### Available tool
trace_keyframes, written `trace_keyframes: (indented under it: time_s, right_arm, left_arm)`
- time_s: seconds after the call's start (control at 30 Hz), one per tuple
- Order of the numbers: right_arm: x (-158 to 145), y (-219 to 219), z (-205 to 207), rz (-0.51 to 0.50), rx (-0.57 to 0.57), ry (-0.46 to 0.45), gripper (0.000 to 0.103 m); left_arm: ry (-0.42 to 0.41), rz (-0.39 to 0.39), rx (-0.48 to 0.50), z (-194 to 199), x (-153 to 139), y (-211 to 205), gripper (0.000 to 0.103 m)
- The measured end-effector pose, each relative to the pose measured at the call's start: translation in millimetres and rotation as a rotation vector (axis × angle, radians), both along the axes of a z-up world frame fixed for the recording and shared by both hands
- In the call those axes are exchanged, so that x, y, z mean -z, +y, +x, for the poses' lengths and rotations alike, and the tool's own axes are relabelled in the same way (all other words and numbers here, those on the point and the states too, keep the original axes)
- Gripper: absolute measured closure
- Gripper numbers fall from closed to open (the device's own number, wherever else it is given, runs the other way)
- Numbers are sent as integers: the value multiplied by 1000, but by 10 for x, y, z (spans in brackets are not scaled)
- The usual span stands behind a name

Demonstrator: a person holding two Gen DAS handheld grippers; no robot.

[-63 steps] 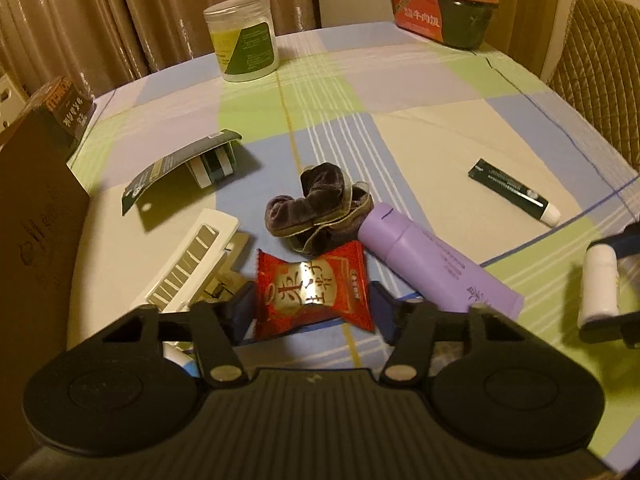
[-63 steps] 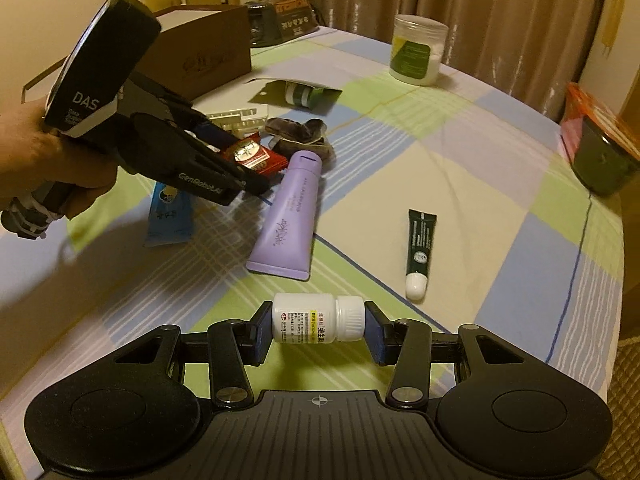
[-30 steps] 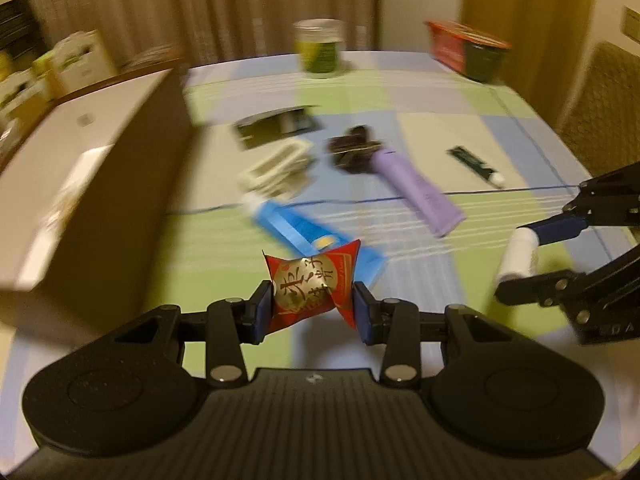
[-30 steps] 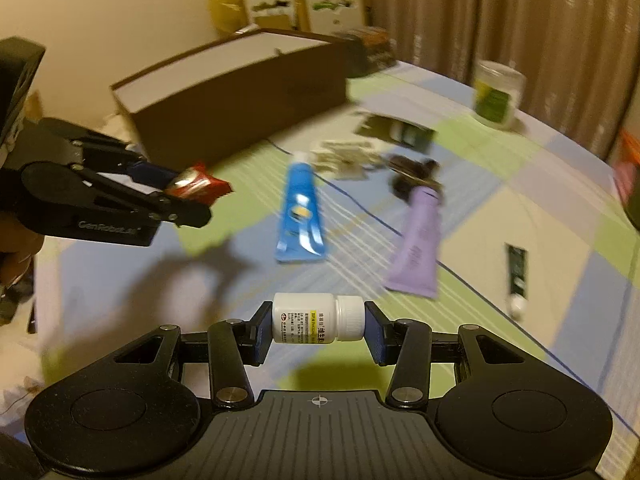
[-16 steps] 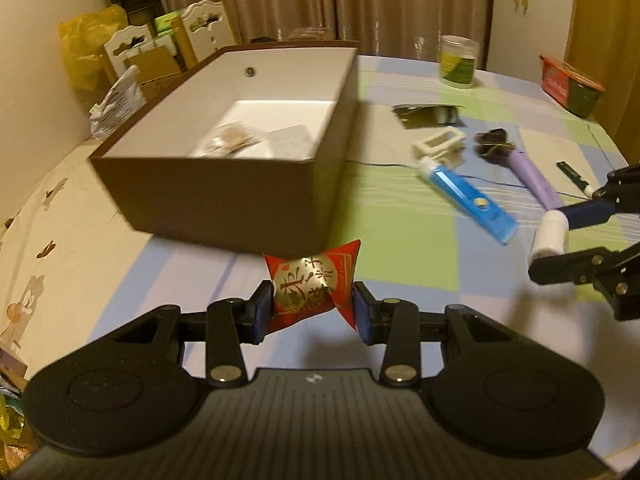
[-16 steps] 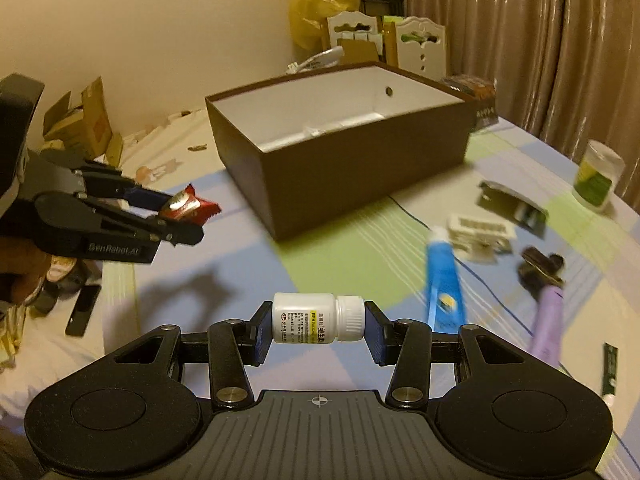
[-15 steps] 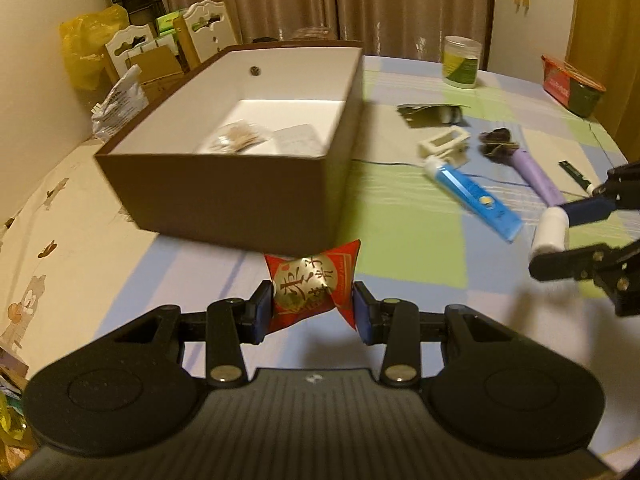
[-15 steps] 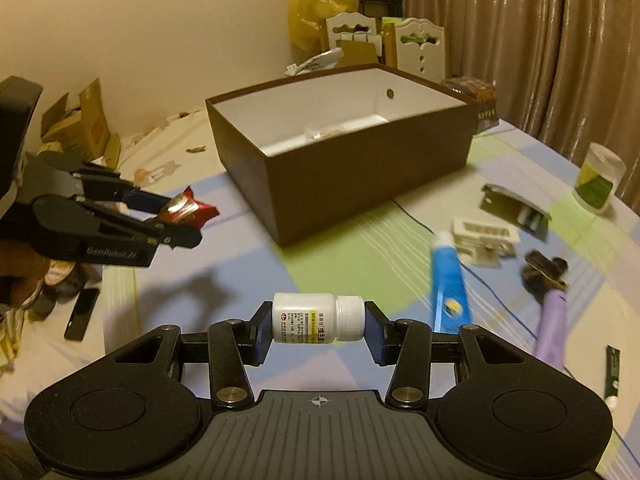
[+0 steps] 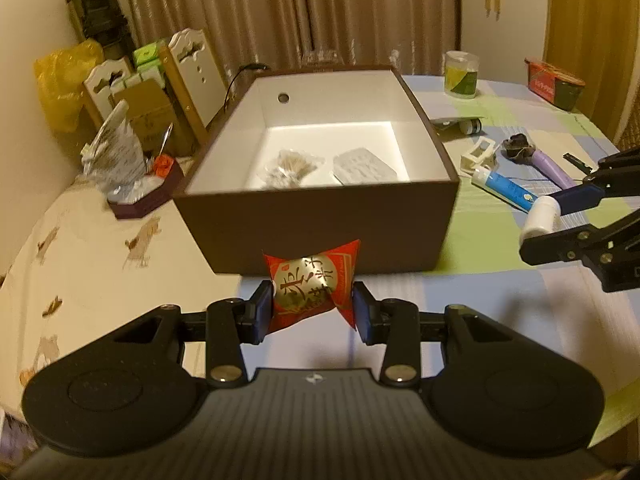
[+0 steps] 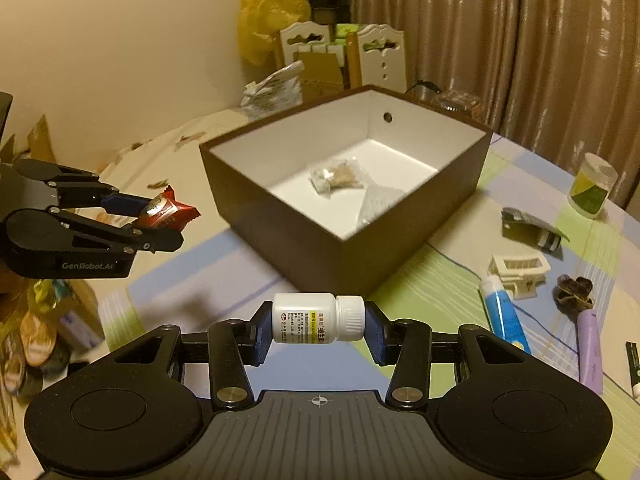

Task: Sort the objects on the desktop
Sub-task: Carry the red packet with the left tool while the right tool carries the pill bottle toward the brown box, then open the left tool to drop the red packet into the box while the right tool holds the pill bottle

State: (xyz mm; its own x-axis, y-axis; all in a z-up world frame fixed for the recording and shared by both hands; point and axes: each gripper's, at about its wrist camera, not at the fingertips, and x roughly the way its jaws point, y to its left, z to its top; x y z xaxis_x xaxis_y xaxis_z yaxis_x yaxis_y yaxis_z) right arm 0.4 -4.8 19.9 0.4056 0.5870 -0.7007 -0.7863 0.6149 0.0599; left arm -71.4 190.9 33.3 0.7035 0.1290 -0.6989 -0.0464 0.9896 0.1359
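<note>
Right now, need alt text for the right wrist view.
The right gripper holds a white pill bottle sideways before an open brown box already containing two small packets. At left, the left gripper holds a red snack packet; tubes and clutter lie right.

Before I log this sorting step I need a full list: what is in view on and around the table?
brown box: 1, brown outside, white inside, on table
packets in box: 2, pale
blue tube: 1, on table right of box
purple tube: 1, beyond blue tube
white clip: 1, beside blue tube's cap
clear jar: 1, green label, far side
red snack packet: 1, in left hand-held gripper
white pill bottle: 1, in right hand-held gripper
</note>
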Motion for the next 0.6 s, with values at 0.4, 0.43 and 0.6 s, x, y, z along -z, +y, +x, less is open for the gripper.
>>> trace_keyframes:
  time_s: [0.4,0.43,0.6]
  right_arm:
    - [-291,324,239,14,-14,-28,57]
    - [-310,331,277,20,-16,-28,57]
    - [-382,421,456,29,-39,-42,57]
  left_arm:
    - [-72,-23,-20,232,-227,360,67]
    - [-78,-31,-27,245,-257,374,67]
    - [-114,-18,-26,390,-423,400,67]
